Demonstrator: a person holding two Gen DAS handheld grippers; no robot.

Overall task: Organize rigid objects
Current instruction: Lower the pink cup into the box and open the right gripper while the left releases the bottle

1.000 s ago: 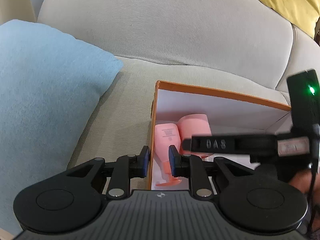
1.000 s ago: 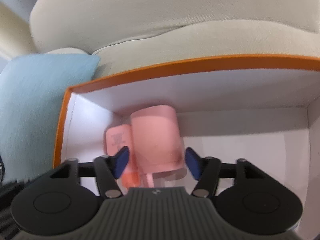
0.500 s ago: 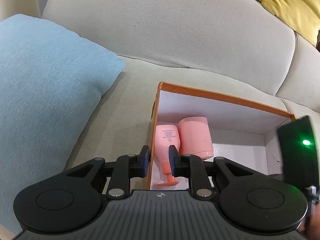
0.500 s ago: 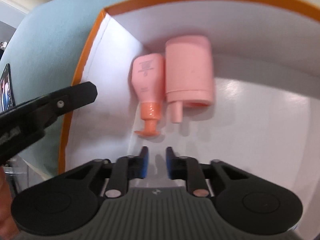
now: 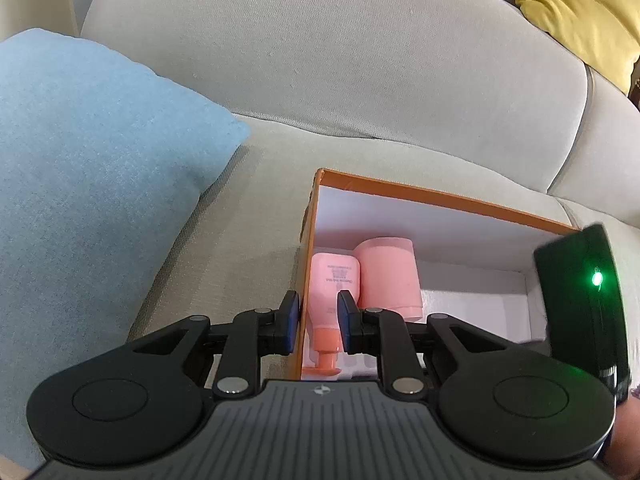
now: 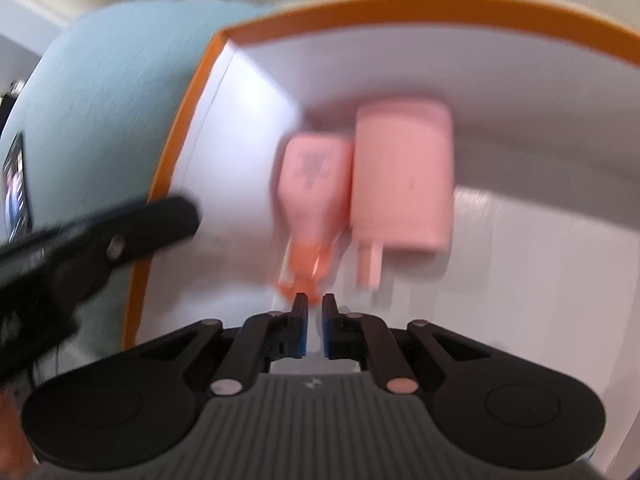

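Left gripper (image 5: 318, 320) grasps cardboard box wall (image 5: 304, 280); right gripper (image 6: 315, 322) clenched, empty.

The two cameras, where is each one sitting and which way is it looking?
Left wrist camera: sits on the left tongs, looking down along them at the sofa, blue pillow and orange box; the tongs pinch the box's left wall.
Right wrist camera: sits on the right tongs, shut and empty, looking down into the box; blurry.
Both see the box, the pump bottle, the bigger pink bottle, and each other's tongs.
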